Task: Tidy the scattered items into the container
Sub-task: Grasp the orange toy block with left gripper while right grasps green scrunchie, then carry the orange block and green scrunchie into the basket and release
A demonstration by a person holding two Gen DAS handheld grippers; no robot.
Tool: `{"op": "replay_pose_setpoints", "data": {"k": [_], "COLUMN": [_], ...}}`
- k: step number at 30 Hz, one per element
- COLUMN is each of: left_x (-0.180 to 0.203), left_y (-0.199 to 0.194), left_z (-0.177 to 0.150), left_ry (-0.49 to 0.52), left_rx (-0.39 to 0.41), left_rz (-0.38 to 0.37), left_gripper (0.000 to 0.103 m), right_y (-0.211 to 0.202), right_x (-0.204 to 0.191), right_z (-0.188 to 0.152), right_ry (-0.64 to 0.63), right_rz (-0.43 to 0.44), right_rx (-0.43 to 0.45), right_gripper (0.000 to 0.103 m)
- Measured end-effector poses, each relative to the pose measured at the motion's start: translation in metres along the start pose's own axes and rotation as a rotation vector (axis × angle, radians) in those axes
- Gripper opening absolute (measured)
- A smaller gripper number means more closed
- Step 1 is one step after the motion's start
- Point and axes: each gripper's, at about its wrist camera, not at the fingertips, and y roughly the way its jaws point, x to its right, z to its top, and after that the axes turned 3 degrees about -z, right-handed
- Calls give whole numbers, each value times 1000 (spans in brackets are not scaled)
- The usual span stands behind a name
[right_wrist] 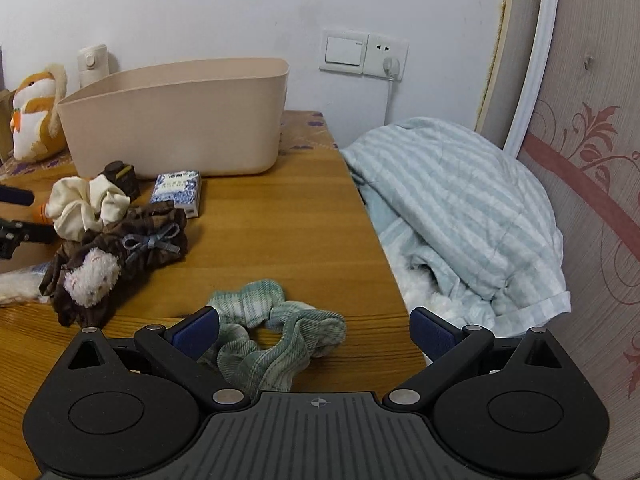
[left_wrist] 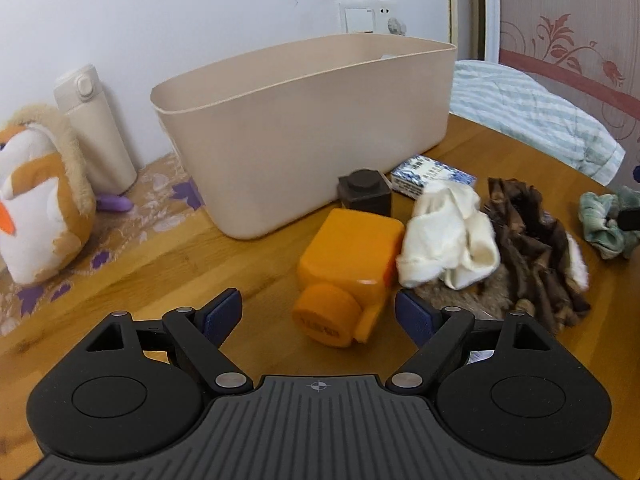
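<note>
Standing upright, beige bin (left_wrist: pixel 304 128), interior hidden.

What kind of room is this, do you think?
Most likely a bedroom: a striped quilt lies on a bed beside the wooden table, a decorated headboard stands behind it, and a plush toy sits nearby.

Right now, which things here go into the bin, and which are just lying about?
For the job: beige bin; orange bottle; dark brown jar; tissue pack; white scrunchie; brown scrunchie; green scrunchie.

Just lying about: plush toy; thermos; striped quilt.
</note>
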Motion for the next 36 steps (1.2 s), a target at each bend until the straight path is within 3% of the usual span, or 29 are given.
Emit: {"op": "replay_pose_setpoints", "data": {"k": [11,15,16,17,19,23,29,36], "left_x": [8,8,7,6,2,-1,0,-2], "left_y": [31,38,39,41,42,38,26,3], "left_z": [12,16,16,16,15,10,0,-16], "left_ry": [47,18,8,-3,-31,-40,-48,-64], "left_rx": [-3,5,7,12,17,23,21,38], "left_rz": [-82,-94,-100,-109,-129,-131,-115,-87], "left_gripper": [85,85,80,68,63,56,55,55], "right_y": [13,15,15,16,16,16,12,4], "right_x": [3,1,1,0,0,-2,-9,-12], "right_z": [-5,-5,-5,-5,-5,-3,-3,-1], "right_ry": [72,78,79,79,80,76,45,38], "right_rz": [20,19,22,26,36,61,91,85], "right_rx": [-24,-18,-18,-17,-18,-17,0,18], "right_gripper": [103,100,100,97,92,73,26,17]}}
